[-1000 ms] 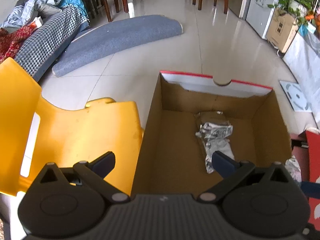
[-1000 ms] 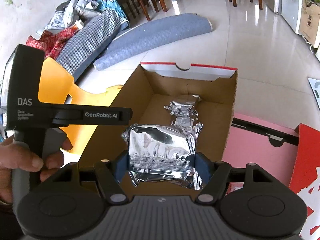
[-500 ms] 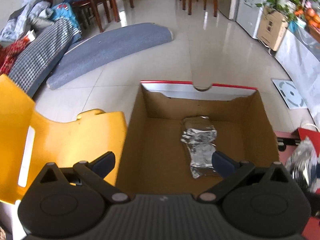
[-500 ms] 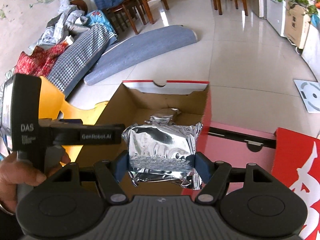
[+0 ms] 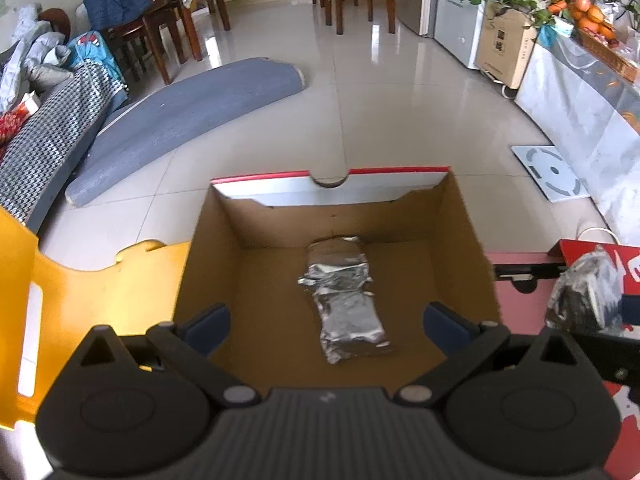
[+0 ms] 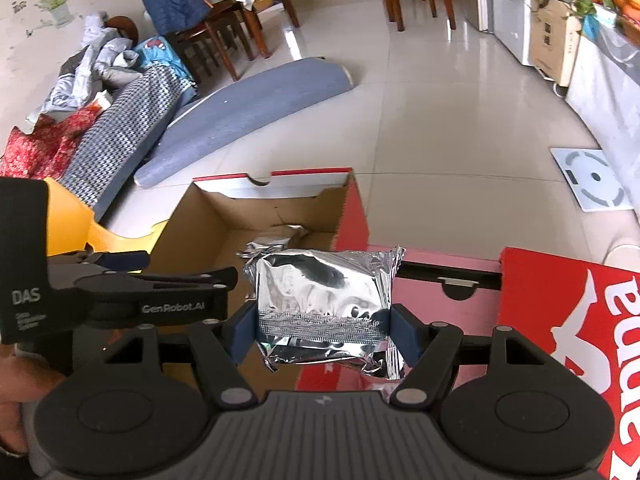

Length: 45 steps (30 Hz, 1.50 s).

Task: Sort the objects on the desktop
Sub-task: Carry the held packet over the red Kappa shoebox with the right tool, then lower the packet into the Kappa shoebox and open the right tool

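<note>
Right hand-held gripper (image 6: 323, 326) grasping a foil packet (image 6: 326, 304), cardboard box (image 6: 208, 220) ahead to its left, left hand-held gripper (image 5: 326, 320) spread wide over box, second packet (image 5: 346, 300) inside

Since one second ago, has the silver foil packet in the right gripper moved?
Yes. The silver foil packet moved right, from above the open cardboard box to its red right wall.

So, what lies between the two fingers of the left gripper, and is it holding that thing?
In the left wrist view, the left gripper is open over the cardboard box; a silver foil packet lies on the box floor between its fingers, not held.
</note>
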Each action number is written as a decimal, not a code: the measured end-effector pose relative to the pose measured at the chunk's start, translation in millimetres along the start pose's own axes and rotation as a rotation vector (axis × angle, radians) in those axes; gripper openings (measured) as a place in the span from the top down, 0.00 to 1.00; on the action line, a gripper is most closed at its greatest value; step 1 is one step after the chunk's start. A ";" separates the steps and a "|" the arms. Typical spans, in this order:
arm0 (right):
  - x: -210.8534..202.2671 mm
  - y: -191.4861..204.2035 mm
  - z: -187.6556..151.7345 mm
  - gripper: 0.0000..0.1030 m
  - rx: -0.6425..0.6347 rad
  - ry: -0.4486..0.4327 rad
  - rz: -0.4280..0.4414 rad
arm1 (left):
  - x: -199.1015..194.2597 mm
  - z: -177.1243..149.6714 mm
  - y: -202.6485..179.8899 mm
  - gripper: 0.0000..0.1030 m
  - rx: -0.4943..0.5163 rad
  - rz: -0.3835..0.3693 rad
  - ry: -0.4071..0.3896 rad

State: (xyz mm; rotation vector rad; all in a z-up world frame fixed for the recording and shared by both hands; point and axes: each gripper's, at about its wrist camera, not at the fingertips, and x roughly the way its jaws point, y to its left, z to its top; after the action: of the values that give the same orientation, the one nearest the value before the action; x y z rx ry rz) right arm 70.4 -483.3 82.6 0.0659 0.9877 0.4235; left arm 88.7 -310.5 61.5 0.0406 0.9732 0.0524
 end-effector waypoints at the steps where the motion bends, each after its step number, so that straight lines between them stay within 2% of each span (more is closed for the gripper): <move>1: 1.5 -2.5 -0.2 0.33 0.005 0.004 -0.004 | 0.3 0.4 -3.1 0.00 0.003 -0.004 -0.002; 12: 19.0 -29.3 -2.0 0.33 0.054 0.048 -0.053 | 14.1 2.8 -26.4 0.00 0.039 -0.004 0.020; 28: 67.6 -58.7 -5.3 0.33 0.094 0.141 -0.110 | 55.5 -2.0 -53.3 0.00 0.113 0.071 0.092; 38: 99.0 -78.1 -13.3 0.33 0.144 0.217 -0.118 | 63.6 -1.2 -55.0 0.00 0.116 0.104 0.096; 42: 108.7 -77.3 -17.0 0.33 0.122 0.240 -0.126 | 64.9 -0.8 -52.5 0.00 0.099 0.091 0.101; 45: 115.8 -74.0 -21.5 0.32 0.096 0.256 -0.134 | 64.6 -1.0 -51.2 0.00 0.099 0.107 0.094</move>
State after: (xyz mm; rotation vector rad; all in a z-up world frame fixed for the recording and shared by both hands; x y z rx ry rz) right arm 131.3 -510.5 -39.5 0.0324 1.2566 0.2644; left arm 125.5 -357.5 4.6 0.1826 1.0667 0.1056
